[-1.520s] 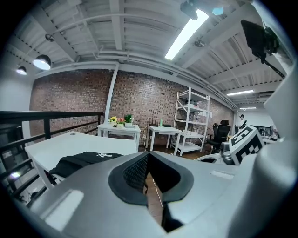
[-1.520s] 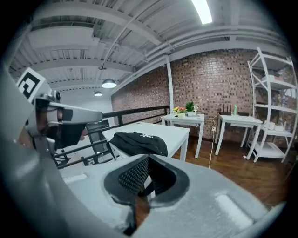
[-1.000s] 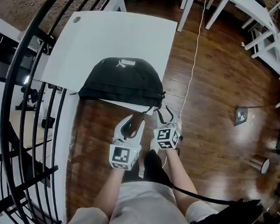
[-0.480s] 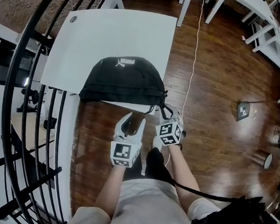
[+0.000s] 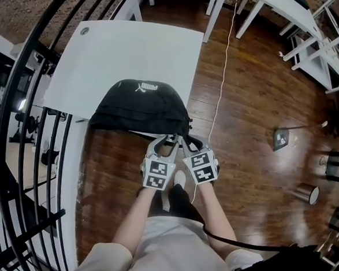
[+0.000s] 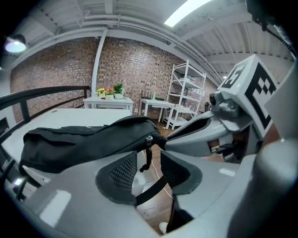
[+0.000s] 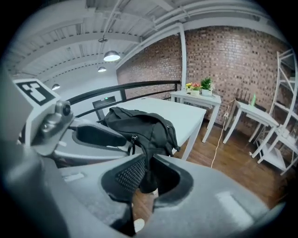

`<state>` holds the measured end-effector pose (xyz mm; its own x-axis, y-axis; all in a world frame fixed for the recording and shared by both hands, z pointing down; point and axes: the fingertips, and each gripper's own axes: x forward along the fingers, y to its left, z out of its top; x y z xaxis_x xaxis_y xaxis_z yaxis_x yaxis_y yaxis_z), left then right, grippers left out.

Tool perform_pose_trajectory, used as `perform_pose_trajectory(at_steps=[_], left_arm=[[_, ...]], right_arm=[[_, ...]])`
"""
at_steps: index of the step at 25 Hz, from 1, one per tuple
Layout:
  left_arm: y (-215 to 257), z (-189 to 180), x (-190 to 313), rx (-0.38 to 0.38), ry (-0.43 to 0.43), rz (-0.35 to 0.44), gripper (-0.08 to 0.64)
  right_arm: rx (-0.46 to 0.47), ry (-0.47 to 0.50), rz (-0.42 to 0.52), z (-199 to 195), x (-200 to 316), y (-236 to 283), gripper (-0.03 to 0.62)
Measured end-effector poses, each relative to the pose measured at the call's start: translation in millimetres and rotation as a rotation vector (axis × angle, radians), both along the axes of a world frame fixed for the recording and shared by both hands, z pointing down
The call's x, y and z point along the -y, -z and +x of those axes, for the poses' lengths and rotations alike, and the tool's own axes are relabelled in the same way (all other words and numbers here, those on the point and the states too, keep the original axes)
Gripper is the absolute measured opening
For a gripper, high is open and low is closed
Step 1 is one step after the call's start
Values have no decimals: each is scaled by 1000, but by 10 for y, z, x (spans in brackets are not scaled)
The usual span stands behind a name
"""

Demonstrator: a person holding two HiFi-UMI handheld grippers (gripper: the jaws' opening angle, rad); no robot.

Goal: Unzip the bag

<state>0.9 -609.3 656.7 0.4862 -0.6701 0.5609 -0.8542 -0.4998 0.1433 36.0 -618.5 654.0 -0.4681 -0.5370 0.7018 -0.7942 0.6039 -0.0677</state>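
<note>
In the head view the black Puma bag (image 5: pixel 141 106) lies at the near edge of the white table (image 5: pixel 123 48); in the left gripper view the left gripper (image 6: pixel 149 172), its jaws just opening, straddles the zipper pull (image 6: pixel 148 153) without touching it, ready to grab; in the right gripper view the right gripper (image 7: pixel 148 176), its jaws just closing, clamps the strap (image 7: pixel 147 160), likely to anchor the bag.

White table (image 5: pixel 129 48) on wooden floor (image 5: pixel 259 98), black railing (image 5: pixel 2 149), trailing white cable (image 5: pixel 225 60)

White table (image 5: pixel 126 53) on brown wood floor (image 5: pixel 246 108). Black bag (image 5: pixel 141 107) lying along table's near edge. Small round cap (image 5: pixel 84 31) at table's far-left corner.
</note>
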Motion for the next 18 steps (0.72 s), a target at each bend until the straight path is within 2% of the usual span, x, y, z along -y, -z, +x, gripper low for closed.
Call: perform_pose_trajectory(at_steps=[5, 8, 14, 18], left_arm=[[-144, 47, 81, 19, 64, -20, 116], [-136, 62, 119, 13, 100, -1, 32], [-60, -77, 50, 1, 129, -27, 26], [-100, -232, 40, 30, 100, -34, 26]], right_arm=[[7, -16, -32, -6, -30, 87, 41], [8, -30, -38, 18, -24, 114, 41], [-22, -58, -43, 172, 24, 22, 40], [-33, -75, -51, 222, 23, -95, 40]])
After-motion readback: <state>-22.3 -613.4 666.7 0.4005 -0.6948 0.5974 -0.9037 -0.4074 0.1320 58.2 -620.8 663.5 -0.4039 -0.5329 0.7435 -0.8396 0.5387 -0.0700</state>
